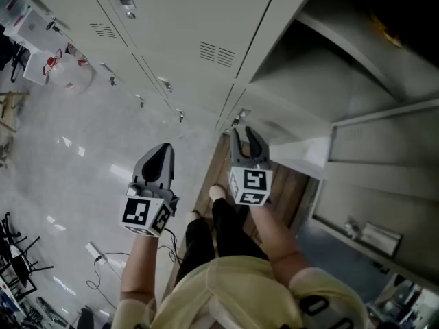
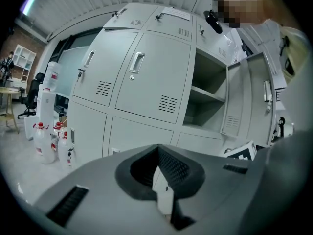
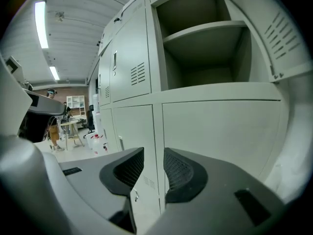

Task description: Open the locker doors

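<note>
Big bank of lockers (image 1: 185, 19), with 1 door (image 1: 384, 163) swung open on the right and the others I can see shut. My guess is the next door is the one with the little handle (image 1: 240, 117) just ahead of the right tool (image 1: 247, 137). I'd square the jaws on that handle, pinch firmly, then pull along the hinge arc, not straight back. The right tool's jaws are a narrow gap apart, with nothing in them. The left tool (image 1: 163, 149) is pinched together, empty, clear of the lockers.

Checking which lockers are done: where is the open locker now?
In the head view, the open locker is on the right, just beyond the right gripper, with closed doors to its left.
</note>
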